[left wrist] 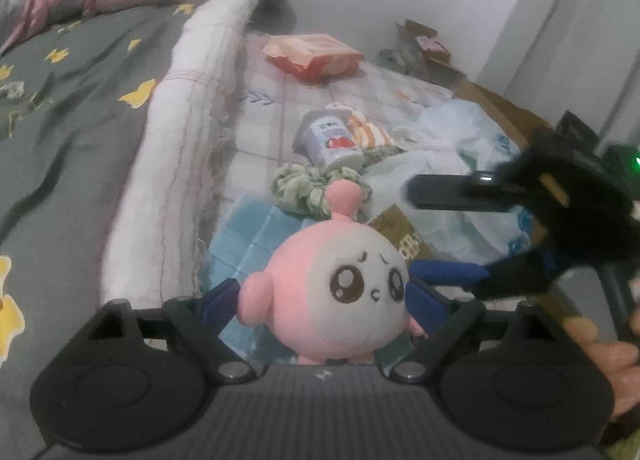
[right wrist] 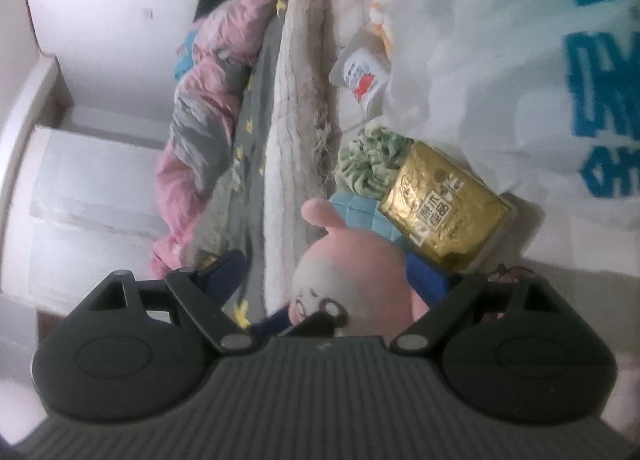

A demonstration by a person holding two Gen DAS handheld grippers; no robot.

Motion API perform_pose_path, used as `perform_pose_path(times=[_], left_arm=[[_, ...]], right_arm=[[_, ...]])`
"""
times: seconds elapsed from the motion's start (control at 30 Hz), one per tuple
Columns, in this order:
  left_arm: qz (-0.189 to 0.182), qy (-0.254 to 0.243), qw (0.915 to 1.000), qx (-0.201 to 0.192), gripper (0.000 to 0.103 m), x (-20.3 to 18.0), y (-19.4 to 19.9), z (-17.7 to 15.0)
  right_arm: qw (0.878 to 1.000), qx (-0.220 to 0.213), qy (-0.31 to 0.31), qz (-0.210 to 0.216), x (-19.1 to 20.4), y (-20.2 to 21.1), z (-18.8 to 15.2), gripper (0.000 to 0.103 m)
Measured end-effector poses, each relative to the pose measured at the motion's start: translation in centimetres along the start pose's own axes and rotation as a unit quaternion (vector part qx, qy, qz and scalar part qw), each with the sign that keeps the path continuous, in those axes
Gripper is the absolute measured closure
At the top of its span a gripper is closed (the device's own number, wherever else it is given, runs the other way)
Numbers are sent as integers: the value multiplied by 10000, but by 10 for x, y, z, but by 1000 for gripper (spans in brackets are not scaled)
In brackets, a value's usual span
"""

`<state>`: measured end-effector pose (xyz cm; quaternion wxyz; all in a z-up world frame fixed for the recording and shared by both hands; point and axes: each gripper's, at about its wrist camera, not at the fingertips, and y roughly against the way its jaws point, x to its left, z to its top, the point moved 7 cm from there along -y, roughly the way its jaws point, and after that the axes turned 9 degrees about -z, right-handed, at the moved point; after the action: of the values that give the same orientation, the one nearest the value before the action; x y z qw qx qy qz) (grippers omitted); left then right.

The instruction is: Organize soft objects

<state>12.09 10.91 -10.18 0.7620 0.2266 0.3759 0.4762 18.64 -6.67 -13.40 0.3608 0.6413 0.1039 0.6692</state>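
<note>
– Plush toy sits low in the centre of the left wrist view, above a blue quilted cloth beside the bed. Who takes it?

– Probably the left claw. Its jaws stand apart, flanking the round head without squeezing. The right claw is spread wide too, with one blue pad at the toy's cheek.

– So how should it grip?

– Centre on the widest part of the head and close gently until the fabric gives. Pull the right claw aside so the fingers don't clash, and avoid snagging the green scrunchie above.
</note>
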Motion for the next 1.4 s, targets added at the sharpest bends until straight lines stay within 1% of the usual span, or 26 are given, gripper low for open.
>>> perform_pose_path(times=[0.03, 0.1, 0.17, 0.27, 0.33, 0.37, 0.43, 0.47, 0.53, 0.67, 0.77, 0.87, 0.93, 1.1, 1.2, 1.27, 1.33, 1.4], left_arm=[[93, -59, 9999, 93, 13, -1, -1, -1], [352, -210, 9991, 145, 13, -3, -2, -3], [603, -459, 9971, 21, 13, -8, 5, -2], [734, -724, 9945, -167, 13, -17, 18, 0], [618, -712, 9951, -286, 13, -22, 26, 3], [474, -674, 9962, -293, 13, -24, 27, 3], [229, -521, 9982, -174, 13, -23, 23, 1], [170, -432, 9989, -73, 13, -21, 19, -1], [169, -317, 9993, 105, 15, -17, 9, -6], [188, 8, 9993, 312, 18, -6, -7, -12], [52, 163, 9993, 334, 18, -2, -13, -12], [72, 208, 9992, 336, 20, -4, -12, -11], [121, 111, 9995, 268, 20, -9, -4, -9], [207, -247, 9995, -6, 21, -34, 20, 11], [195, -584, 9979, -190, 20, -64, 30, 34], [54, -836, 9962, -239, 20, -90, 32, 51], [-222, -1026, 9941, -285, 19, -118, 28, 69], [-524, -1186, 9912, -252, 18, -149, 16, 86]], right_arm=[[9999, 51, 81, -59, 2, -4, -1, 15], [9996, 156, 185, -148, 5, -11, -2, 15], [9989, 232, 312, -247, 8, -16, -4, 16], [9973, 316, 550, -365, 15, -19, -5, 16], [9965, 387, 613, -414, 16, -22, -6, 16], [9961, 411, 643, -451, 16, -24, -6, 16], [9957, 438, 666, -481, 16, -25, -6, 16], [9956, 448, 669, -486, 16, -26, -6, 16], [9953, 463, 676, -510, 15, -26, -6, 17], [9943, 530, 727, -578, 16, -31, -6, 19], [9938, 616, 688, -624, 13, -36, -8, 20], [9933, 639, 713, -649, 13, -39, -8, 24], [9937, 624, 714, -599, 15, -36, -8, 26], [9951, 489, 808, -300, 32, -10, -5, 26], [9944, 177, 1032, -144, 51, 21, 6, 26], [9930, -109, 1176, -96, 61, 50, 19, 26], [9909, -397, 1279, -101, 64, 83, 35, 26], [9888, -679, 1317, -162, 59, 118, 54, 26]])
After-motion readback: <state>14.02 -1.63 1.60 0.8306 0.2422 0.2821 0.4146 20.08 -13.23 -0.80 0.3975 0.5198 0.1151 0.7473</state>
